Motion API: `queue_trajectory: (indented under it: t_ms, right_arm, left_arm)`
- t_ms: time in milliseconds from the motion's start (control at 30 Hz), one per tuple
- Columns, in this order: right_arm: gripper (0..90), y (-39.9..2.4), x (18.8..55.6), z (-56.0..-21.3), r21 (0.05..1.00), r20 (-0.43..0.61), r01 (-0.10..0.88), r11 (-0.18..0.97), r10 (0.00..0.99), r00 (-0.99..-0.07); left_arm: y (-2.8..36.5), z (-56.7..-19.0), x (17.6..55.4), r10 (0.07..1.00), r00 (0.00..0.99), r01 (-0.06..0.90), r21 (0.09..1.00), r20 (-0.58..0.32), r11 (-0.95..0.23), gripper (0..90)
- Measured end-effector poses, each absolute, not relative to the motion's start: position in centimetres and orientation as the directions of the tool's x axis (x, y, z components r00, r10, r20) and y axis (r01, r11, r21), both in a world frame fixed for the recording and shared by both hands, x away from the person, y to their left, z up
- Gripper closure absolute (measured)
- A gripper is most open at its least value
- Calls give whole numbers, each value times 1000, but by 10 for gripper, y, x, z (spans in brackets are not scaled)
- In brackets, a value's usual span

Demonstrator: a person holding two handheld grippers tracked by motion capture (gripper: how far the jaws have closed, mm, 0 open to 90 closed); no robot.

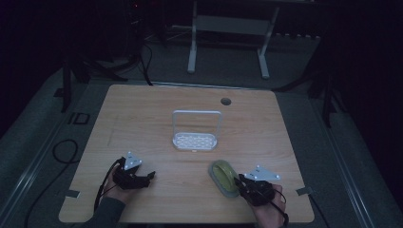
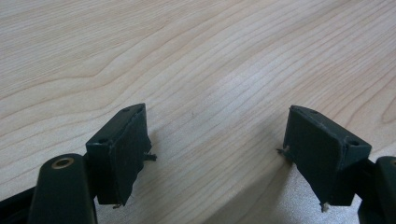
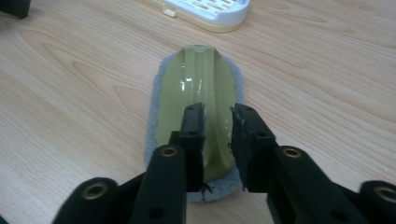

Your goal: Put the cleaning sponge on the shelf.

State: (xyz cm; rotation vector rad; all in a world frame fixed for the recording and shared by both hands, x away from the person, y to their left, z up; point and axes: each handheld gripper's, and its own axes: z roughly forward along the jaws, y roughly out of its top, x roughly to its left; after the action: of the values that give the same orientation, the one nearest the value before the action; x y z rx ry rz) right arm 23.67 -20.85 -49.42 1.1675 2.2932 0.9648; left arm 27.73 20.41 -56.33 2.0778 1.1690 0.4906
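The room is very dark. Only the middle gets some light. A wooden table point(image 1: 190, 102) stands there, with a pale top and wavy brown lines in the wood. It has a small round hole point(image 1: 225, 101) near its far edge. The floor point(image 1: 294, 109) around it is grey and looks like carpet. A black cable point(image 1: 64, 152) curls on the floor at the left. Far behind the table stands a white metal frame point(image 1: 228, 28) with two legs and flat feet. Dark stands point(image 1: 71, 76) rise at the far left and far right. The walls are too dark to see.
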Motion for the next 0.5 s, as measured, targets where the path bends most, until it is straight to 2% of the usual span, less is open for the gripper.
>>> queue_trajectory:
  t_ms: [233,500]
  right_arm:
    - [638,-201,249,-491,690,-20,567,450,795,-607]
    - [595,-195,260,-488,657,6,591,468,780,-626]
  left_arm:
    - [204,-563,277,853,522,591,725,-9,-354,224]
    - [204,-563,277,853,522,591,725,-9,-354,223]
